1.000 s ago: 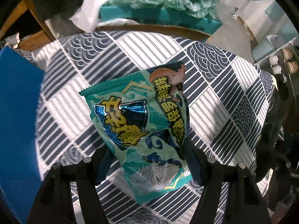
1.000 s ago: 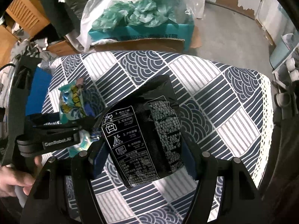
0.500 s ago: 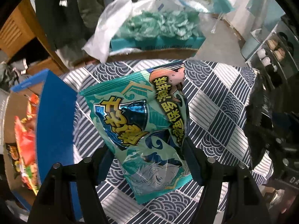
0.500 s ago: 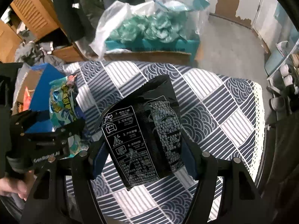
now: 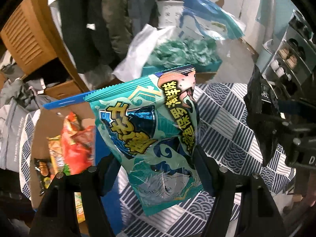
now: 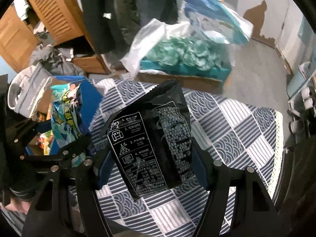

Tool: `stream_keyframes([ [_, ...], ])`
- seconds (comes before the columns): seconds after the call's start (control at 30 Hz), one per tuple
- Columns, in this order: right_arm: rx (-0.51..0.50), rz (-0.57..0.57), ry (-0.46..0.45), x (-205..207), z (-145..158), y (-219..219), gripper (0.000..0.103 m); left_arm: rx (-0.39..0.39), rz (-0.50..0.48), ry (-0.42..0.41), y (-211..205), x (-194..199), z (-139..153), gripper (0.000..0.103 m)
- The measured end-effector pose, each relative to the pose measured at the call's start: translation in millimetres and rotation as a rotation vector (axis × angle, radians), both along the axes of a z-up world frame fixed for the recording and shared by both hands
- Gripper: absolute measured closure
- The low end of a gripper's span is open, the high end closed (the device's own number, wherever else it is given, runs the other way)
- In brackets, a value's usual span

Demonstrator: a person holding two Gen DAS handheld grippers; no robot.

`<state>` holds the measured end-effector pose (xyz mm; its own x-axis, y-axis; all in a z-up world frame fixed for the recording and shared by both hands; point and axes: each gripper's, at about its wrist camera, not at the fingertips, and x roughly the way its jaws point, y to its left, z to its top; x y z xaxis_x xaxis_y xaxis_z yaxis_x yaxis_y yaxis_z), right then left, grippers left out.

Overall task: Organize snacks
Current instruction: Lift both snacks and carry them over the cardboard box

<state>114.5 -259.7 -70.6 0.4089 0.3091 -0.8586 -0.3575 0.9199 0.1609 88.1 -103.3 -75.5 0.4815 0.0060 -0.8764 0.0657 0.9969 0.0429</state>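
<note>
My left gripper (image 5: 156, 164) is shut on a teal snack bag (image 5: 150, 134) with yellow lettering, held in the air above the patterned tablecloth (image 5: 227, 118). My right gripper (image 6: 152, 162) is shut on a black snack bag (image 6: 154, 144) with white print, also lifted off the cloth. In the right wrist view the teal snack bag (image 6: 65, 118) and the left gripper (image 6: 59, 148) show at the left. The black snack bag (image 5: 260, 114) shows at the right edge of the left wrist view. A blue-walled cardboard box (image 5: 65, 102) at the left holds several red, orange and yellow snack packs (image 5: 73, 148).
Beyond the table's far edge stands a teal box heaped with green wrapped items (image 6: 183, 55) under a white plastic bag. Wooden louvred cabinets (image 6: 53, 11) and hanging dark clothes are at the back left. A shelf with shoes (image 5: 290, 59) is at the right. A hand (image 6: 17, 205) holds the left gripper.
Both grippers have risen off the cloth with their bags still held. The left one has swung toward the blue box, whose snack-filled inside has come into view.
</note>
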Motion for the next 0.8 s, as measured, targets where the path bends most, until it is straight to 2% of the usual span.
stream_keyframes([
  [0.4, 0.029, 0.120, -0.047, -7, 30, 72, 0.034, -0.009, 0.100, -0.072, 69, -21, 26, 0.031],
  [0.8, 0.046, 0.247, -0.049, -12, 41, 150, 0.034, -0.026, 0.223, -0.088, 142, -37, 31, 0.031],
])
